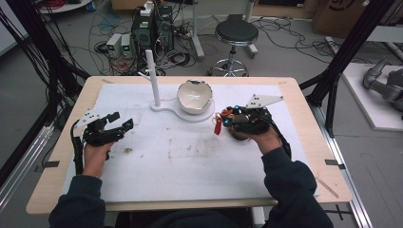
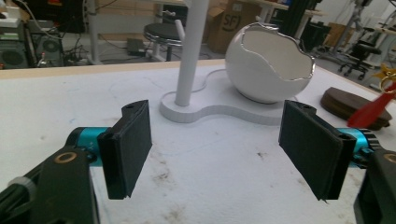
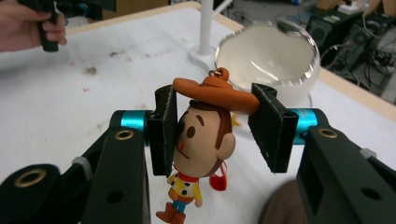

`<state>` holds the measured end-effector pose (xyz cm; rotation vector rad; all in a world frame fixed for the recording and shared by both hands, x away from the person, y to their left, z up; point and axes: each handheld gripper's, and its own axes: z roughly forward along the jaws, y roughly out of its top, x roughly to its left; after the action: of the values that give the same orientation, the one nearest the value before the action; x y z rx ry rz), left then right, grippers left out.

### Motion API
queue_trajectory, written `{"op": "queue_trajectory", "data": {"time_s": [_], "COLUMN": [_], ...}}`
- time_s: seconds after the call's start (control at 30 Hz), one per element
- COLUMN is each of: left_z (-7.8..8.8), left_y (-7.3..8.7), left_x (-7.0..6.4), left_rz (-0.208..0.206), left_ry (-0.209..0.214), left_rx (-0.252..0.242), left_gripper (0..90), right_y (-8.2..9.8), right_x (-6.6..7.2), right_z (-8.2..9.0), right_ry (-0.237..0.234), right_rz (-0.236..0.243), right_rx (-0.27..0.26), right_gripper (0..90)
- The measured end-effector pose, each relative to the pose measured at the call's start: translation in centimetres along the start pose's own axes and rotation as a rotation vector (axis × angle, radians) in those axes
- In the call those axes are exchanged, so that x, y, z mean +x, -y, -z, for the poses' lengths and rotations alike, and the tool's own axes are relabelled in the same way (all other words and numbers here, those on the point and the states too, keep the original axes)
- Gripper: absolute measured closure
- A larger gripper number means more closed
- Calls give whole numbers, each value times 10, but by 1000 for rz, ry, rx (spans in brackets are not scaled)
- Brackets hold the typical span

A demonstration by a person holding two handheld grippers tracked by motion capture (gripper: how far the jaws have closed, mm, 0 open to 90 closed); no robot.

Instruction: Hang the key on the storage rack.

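Here, in the high view, the right gripper [image 1: 223, 119] sits right of centre, holding a small cowboy figure [image 1: 218, 124] just below the white stand [image 1: 164, 105], whose flat curved base carries a thin post and a glossy, jagged-rimmed eggshell bowl [image 1: 194, 96]. The left gripper [image 1: 122, 122] rests at the left of the white mat [image 1: 190, 161], which is smudged with brown stains; its jaws stand apart with nothing between them.

In the left gripper view, two black ribbed pads [image 2: 133, 147] are spread wide over the bare mat. The stand's post rises at top centre, the bowl to its right, smooth outside and ragged at the lip. A dark brown oval disc [image 2: 350, 103] lies at the right edge, with a red tassel [image 2: 371, 109] before it.

In the right gripper view, the black pads [image 3: 164, 135] clamp the figure's rounded head at centre frame, under its orange hat [image 3: 217, 92]. The yellow-shirted body dangles below. The bowl sits behind at upper right.
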<state>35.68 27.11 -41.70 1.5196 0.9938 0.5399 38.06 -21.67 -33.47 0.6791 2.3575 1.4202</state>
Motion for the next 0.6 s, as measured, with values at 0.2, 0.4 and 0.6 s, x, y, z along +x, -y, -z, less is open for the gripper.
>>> {"op": "queue_trajectory", "data": {"time_s": [0.2, 0.4, 0.6], "left_z": [-12, -38, -53], "left_y": [-5, -5, -2], "left_x": [-20, -63, -85], "left_rz": [-3, -94, -159], "left_ry": [122, 257, 293], "left_rx": [-5, 55, 77], "left_gripper": [263, 262, 243], "right_y": [-20, -41, -54], "right_x": [7, 23, 35], "right_z": [-20, -39, -52], "right_ry": [-54, -135, -193], "right_rz": [37, 59, 61], "right_rx": [-13, -49, -73], "right_gripper": [542, 542, 542]}}
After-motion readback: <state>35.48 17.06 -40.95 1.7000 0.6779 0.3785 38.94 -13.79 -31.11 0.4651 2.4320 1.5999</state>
